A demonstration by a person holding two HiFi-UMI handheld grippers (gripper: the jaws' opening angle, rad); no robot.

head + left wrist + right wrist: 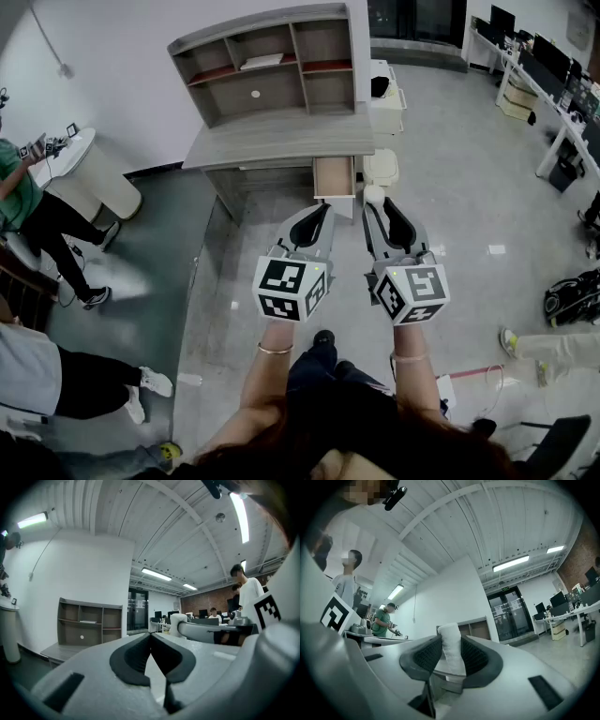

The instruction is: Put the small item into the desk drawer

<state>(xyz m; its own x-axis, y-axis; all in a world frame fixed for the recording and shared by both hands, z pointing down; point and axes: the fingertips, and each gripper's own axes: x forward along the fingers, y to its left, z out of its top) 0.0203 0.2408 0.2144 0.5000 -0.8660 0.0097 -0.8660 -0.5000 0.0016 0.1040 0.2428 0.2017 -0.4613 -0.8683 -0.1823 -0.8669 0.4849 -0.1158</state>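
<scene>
In the head view a grey desk (281, 141) with a shelf hutch (323, 42) stands ahead against the wall. Its small drawer (334, 177) is pulled open at the right front. My right gripper (374, 201) is shut on a small white roll-shaped item (374, 193), held just right of and in front of the open drawer. The right gripper view shows the white item (451, 649) upright between the dark pads (427, 656). My left gripper (324, 210) hangs beside it, just below the drawer front. Its jaws meet at the tips with nothing between them (150, 635).
A round white table (89, 173) and two people stand at the left. White storage units (386, 103) sit right of the desk. Office desks with monitors (548, 70) line the far right. A black bag (572, 298) and someone's shoe (507, 339) lie on the floor at right.
</scene>
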